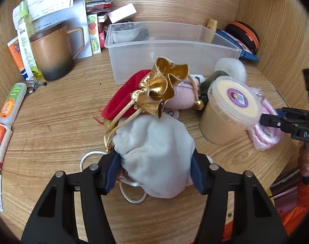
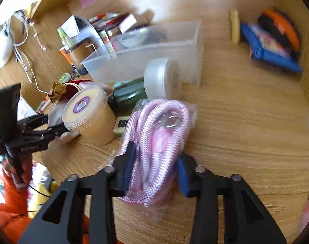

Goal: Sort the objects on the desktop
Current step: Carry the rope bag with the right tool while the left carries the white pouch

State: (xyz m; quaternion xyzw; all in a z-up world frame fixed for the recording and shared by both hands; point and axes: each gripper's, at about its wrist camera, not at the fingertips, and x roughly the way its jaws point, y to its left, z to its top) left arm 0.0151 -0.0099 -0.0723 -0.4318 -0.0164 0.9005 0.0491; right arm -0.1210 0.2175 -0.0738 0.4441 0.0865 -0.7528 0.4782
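Left wrist view: left gripper (image 1: pixel 155 169) reaches level over the desk, clamped on a white pouch (image 1: pixel 154 154) before the clear bin (image 1: pixel 170 48); right gripper (image 2: pixel 154 168) clamps the bagged pink cord (image 2: pixel 154 142) right of the bin.

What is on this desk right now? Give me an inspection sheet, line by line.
Surface: wooden desk, crowded left and centre.
Job's things: clear plastic bin, nearly empty; white drawstring pouch; bagged pink cord; lidded tub; red pouch with gold trim; white tape roll.
Clutter: brown mug, tubes and bottles on the left, papers behind; blue pouch and black-orange case on the right.
Grippers: left hand-held gripper straddles the white pouch; right hand-held gripper straddles the bagged cord; grip firmness unclear.
Cables: white cable at far left.
Surroundings: wooden walls enclosing the desk, sticky notes above.
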